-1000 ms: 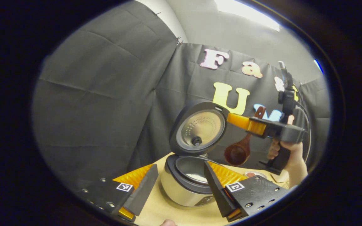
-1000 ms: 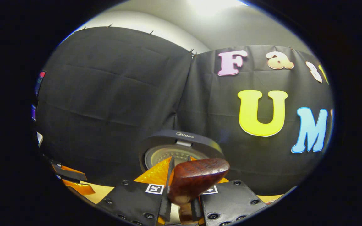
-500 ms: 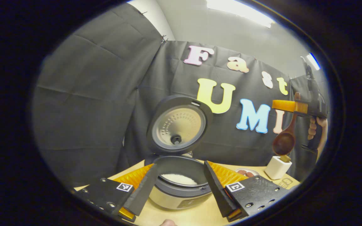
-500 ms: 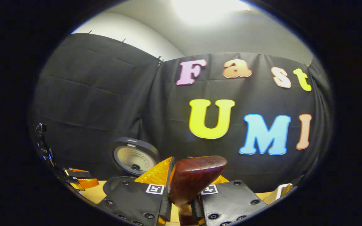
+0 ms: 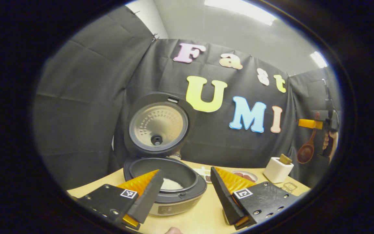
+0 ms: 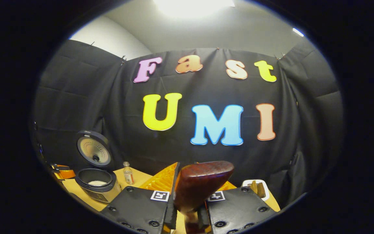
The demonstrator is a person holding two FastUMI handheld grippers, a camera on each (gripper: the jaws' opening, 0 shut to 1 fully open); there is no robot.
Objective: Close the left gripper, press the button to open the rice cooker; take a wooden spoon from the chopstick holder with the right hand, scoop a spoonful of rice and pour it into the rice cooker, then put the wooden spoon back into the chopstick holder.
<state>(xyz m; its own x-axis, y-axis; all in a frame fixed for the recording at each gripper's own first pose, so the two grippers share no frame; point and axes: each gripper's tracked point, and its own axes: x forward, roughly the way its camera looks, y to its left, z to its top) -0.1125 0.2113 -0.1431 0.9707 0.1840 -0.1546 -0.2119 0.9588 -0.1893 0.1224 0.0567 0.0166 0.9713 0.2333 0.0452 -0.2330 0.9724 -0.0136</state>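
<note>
Your left gripper [image 5: 183, 191] hangs spread, gripping nothing, above the table [image 5: 203, 217]. At eleven o'clock sits the open rice cooker [image 5: 166, 182]; its front label is unreadable. Your right gripper [image 6: 188, 198] pinches the wooden spoon [image 6: 200, 185], with the chopstick holder [image 6: 257, 188] at two o'clock.

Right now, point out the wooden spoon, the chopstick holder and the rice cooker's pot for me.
wooden spoon [image 5: 305, 152]: left gripper view, on its bowl, hanging down.
chopstick holder [image 5: 277, 170]: left gripper view, on its white front wall.
rice cooker [image 5: 141, 166]: left gripper view, on the inner pot's dark wall, beside the rice.
</note>
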